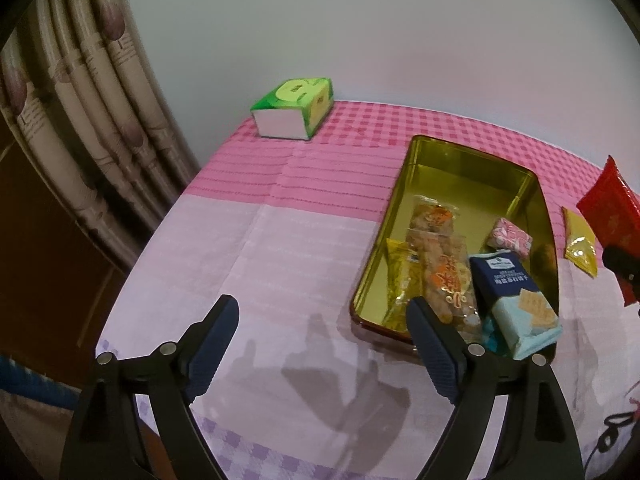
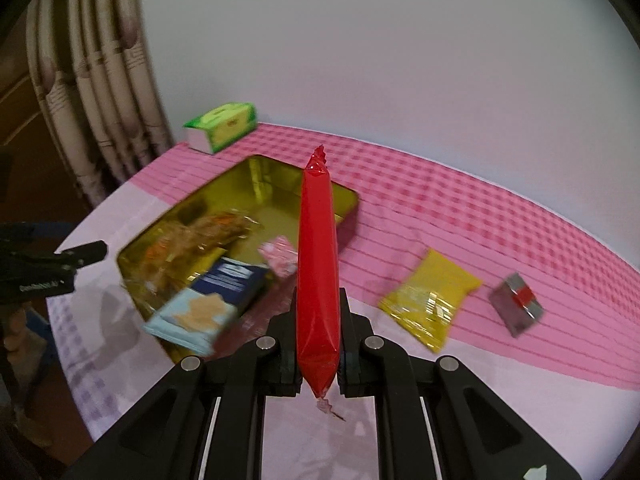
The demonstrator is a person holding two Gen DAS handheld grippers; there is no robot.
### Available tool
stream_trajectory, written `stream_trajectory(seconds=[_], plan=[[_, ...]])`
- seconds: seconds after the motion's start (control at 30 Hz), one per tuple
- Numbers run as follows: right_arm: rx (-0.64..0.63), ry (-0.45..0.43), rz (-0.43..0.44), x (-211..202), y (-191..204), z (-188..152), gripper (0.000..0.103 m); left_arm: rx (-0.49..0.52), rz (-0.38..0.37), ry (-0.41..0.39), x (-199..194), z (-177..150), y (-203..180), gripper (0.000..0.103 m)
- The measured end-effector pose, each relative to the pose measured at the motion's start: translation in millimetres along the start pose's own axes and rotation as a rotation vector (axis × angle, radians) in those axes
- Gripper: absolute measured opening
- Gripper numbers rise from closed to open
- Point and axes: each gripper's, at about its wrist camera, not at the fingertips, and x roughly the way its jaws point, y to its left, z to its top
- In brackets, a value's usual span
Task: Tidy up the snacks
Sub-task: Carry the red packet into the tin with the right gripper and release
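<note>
A gold tin tray [image 1: 432, 160] [image 2: 256, 172] lies on the pink cloth and holds several snacks: clear packs of biscuits [image 1: 440, 256], a blue cracker pack [image 1: 516, 300] [image 2: 212, 300] leaning over its near rim, a small pink pack [image 1: 510, 237] [image 2: 280, 256] and a yellow pack [image 1: 398, 276]. My right gripper [image 2: 318, 316] is shut on a red snack pack [image 2: 318, 264] [image 1: 612, 212], held edge-up above the tray's right side. My left gripper [image 1: 322, 340] is open and empty, low over the cloth left of the tray.
A yellow snack pack [image 2: 430, 300] [image 1: 580, 240] and a small grey and red pack [image 2: 518, 306] lie on the cloth right of the tray. A green tissue box [image 1: 294, 108] [image 2: 222, 126] stands at the far edge by the wall. Curtains [image 1: 80, 120] hang at left.
</note>
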Motion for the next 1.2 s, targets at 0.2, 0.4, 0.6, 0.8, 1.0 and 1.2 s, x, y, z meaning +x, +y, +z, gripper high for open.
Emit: stream_trajectory(seconds=[0.2, 0.4, 0.6, 0.8, 1.0, 1.2], plan=[[-0.053, 0.003, 0.027, 8.9, 29.3, 12.2, 0.011, -0.032, 0.01, 0.004, 2.8, 1.5, 10.5, 0.086], [-0.075, 0.029, 0.04, 25.9, 44.2, 17.7, 0.011, -0.048, 0.005, 0.012, 6.1, 2.4, 16.4, 0.086], [-0.092, 0.047, 0.037, 39.9, 57.2, 19.4, 0.011, -0.064, 0.009, 0.024, 8.9, 3.1, 21.9, 0.086], [-0.117, 0.061, 0.025, 51.9, 66.5, 21.3, 0.011, -0.084, 0.008, 0.027, 10.1, 3.1, 25.8, 0.086], [-0.125, 0.071, 0.013, 63.0, 71.7, 24.4, 0.011, -0.095, 0.001, 0.027, 9.5, 2.9, 27.9, 0.086], [-0.121, 0.094, 0.007, 72.1, 74.0, 22.4, 0.012, -0.09, 0.003, 0.033, 9.9, 3.2, 27.6, 0.086]])
